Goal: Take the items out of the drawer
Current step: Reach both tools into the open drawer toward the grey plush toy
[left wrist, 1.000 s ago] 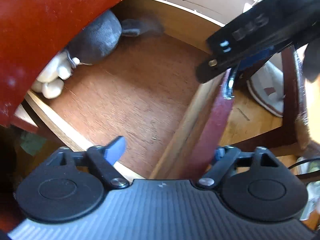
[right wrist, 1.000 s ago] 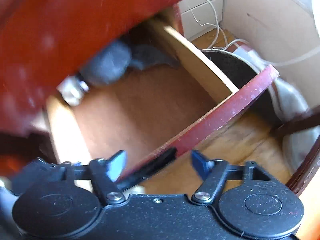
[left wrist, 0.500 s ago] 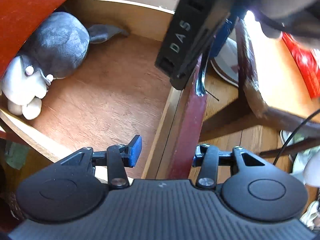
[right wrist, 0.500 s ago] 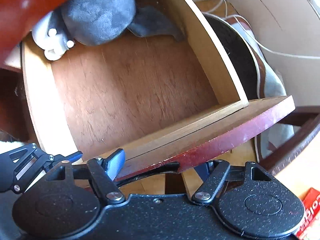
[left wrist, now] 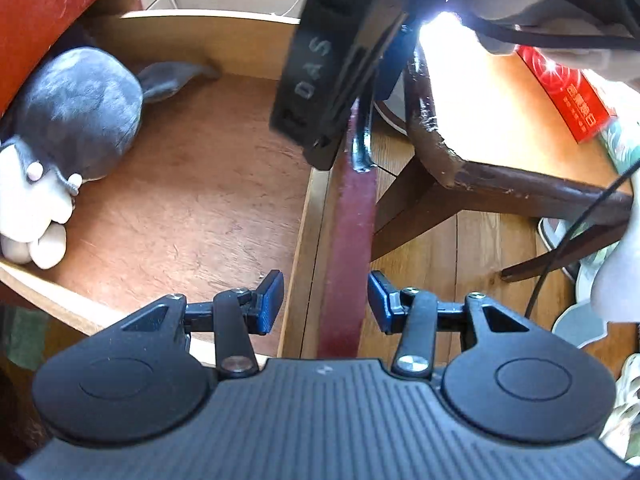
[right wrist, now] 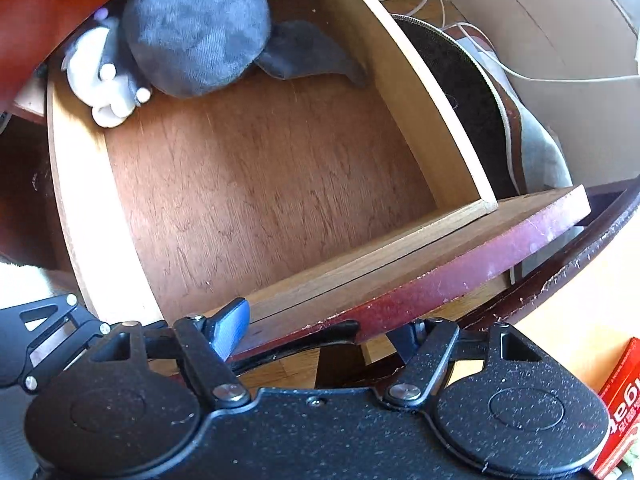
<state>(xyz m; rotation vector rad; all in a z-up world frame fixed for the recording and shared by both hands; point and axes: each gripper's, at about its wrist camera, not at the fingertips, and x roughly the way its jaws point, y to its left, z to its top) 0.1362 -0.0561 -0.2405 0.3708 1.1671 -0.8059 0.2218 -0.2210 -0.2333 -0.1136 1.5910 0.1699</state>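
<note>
Plush toy (right wrist: 196,28), grey body with white head and paws, tucked into the far back corner of the open drawer (right wrist: 76,200), partly under the red-brown top above it. Lay on its side close to the back wall, tail flap spread flat on the bare wooden floor. Judged soft, light and squashy, unlikely to slip or break, likely to sag and deform when pinched. Best taken, by the look of it, across the round grey body, the fullest and most exposed part, rather than by the thin tail or the small white paws half hidden under the overhang.

Left gripper (left wrist: 326,300) hovered with jaws set wide, holding nothing, the maroon drawer front (left wrist: 352,240) running up between the blue pads (left wrist: 270,300); contact with the wood impossible to tell. Right gripper (right wrist: 320,332) likewise spread wide and empty, straddling the same front board at its black handle (right wrist: 304,344), one blue pad inside the drawer, the other hidden below the board's edge. Well apart from the toy, both of them, with the whole bare drawer floor between.
</note>
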